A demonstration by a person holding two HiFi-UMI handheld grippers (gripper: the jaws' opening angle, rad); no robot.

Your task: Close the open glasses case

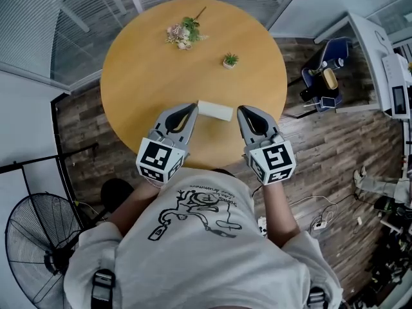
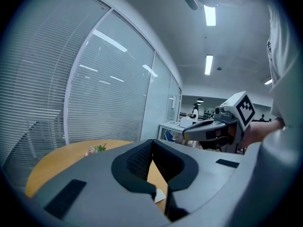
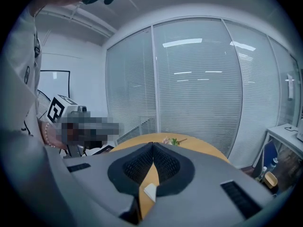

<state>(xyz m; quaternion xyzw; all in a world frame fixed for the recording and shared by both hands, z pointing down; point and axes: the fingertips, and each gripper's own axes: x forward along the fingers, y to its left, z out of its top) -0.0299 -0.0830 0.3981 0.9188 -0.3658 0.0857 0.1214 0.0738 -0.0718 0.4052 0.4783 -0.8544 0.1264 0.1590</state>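
A white glasses case (image 1: 214, 110) lies on the round wooden table (image 1: 148, 69) near its front edge; whether its lid is up cannot be told from above. My left gripper (image 1: 191, 110) points at the case's left end and my right gripper (image 1: 243, 113) at its right end. Both hang just short of the case. In the left gripper view the jaws (image 2: 151, 143) meet at their tips with nothing between them, and a white corner of the case (image 2: 160, 195) shows below. The right gripper view shows the same: shut jaws (image 3: 153, 146) and a sliver of the case (image 3: 150, 191).
A flower sprig (image 1: 184, 32) and a small potted plant (image 1: 230, 60) lie at the table's far side. A floor fan (image 1: 38, 243) stands at the lower left. A blue chair with bottles (image 1: 325, 76) and a white desk (image 1: 386, 69) stand at the right. Blinds line the glass wall.
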